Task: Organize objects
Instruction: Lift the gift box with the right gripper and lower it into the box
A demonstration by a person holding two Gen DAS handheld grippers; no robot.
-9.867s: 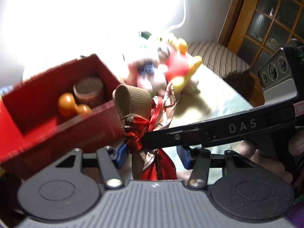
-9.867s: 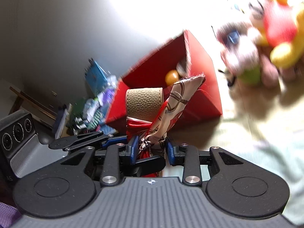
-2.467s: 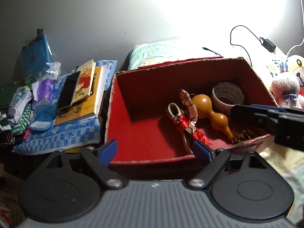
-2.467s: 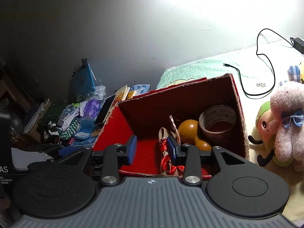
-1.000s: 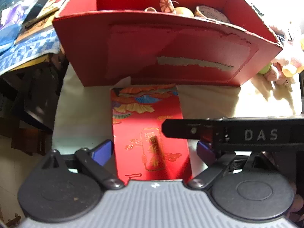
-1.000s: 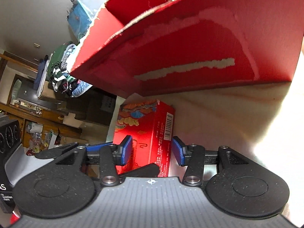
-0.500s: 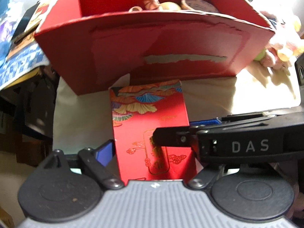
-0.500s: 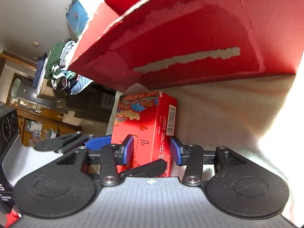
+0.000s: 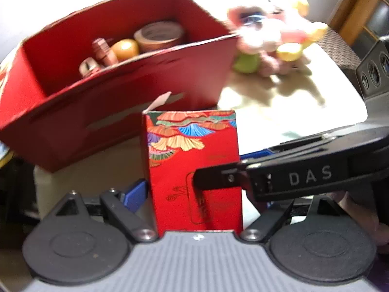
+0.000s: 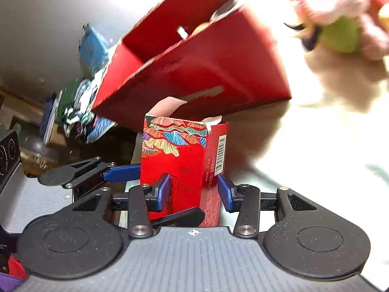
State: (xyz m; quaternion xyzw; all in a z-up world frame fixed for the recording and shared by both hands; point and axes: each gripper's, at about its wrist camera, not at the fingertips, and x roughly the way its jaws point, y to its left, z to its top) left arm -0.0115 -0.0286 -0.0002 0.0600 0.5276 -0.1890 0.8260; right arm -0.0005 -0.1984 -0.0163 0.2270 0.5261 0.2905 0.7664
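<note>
Between both grippers' jaws: red carton (image 9: 193, 170); barcode (image 10: 220, 154) visible right view only.

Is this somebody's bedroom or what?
Probably a bedroom or living room at home: pink plush toys lie on a pale cloth surface, and a pile of clothes and books sits beside the red cardboard box.

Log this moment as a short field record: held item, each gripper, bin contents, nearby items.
held item: small red carton, upright, top flap open
left gripper: closed on the carton's sides
right gripper: pads either side of the carton, contact unclear
red bin: behind the carton; holds tape roll, orange gourd
nearby: plush toys on the bed beside the bin
</note>
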